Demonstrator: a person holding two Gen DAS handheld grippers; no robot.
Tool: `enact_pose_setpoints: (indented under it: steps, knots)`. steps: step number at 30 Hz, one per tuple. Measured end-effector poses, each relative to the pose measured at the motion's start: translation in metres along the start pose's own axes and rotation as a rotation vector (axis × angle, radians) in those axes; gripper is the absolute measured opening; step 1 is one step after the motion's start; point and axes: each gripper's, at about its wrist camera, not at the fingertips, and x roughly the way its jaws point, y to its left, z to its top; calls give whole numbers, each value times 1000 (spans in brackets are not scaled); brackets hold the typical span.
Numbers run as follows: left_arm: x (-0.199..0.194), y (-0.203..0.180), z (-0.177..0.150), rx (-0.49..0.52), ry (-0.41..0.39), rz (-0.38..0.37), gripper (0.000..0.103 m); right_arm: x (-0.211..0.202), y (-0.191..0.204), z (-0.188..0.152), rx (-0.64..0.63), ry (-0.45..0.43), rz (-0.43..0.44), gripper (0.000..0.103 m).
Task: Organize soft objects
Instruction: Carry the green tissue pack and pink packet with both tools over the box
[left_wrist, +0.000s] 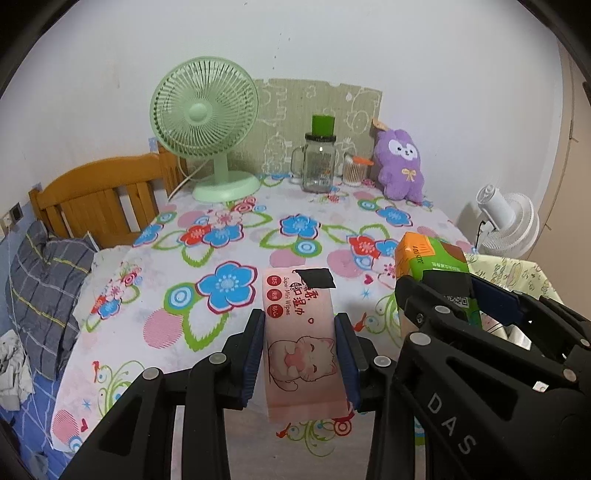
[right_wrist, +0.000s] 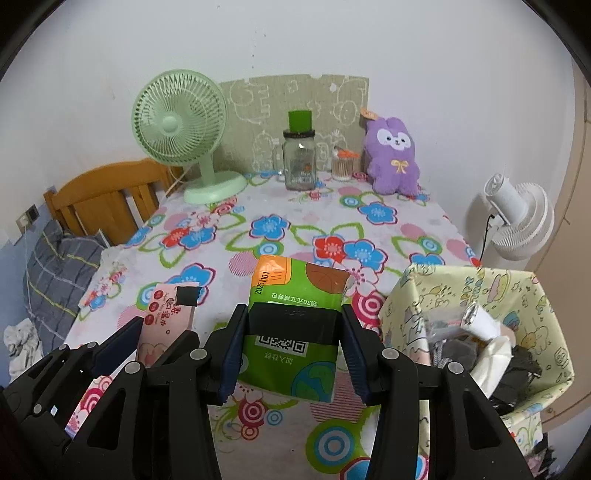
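Floral surface (left_wrist: 229, 243) partly hidden by grippers; left gripper (left_wrist: 300, 343) clamps pink wipes pack (left_wrist: 295, 306), right gripper (right_wrist: 291, 339) clamps green tissue pack (right_wrist: 295, 295), both tilted down.

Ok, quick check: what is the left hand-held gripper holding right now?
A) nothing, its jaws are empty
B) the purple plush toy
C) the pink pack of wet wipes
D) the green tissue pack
C: the left wrist view shows the left hand-held gripper clamped on both sides of the pink wipes pack, while the green tissue pack sits in the right hand-held gripper.
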Motion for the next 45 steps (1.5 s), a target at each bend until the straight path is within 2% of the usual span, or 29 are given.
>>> enact_pose_setpoints:
  steps: [9,20,45]
  knots:
    - [-19,-14,13,16,-43,-3,38,-22,-11,12,9,-41,7,52]
    - [-26,-47,23,28,-74,-32,38,-40,-42,20,24,-79,0,52]
    - [-13,-132,33,108,-79,-140,38,-48,-126,23,70,-109,-83,52]
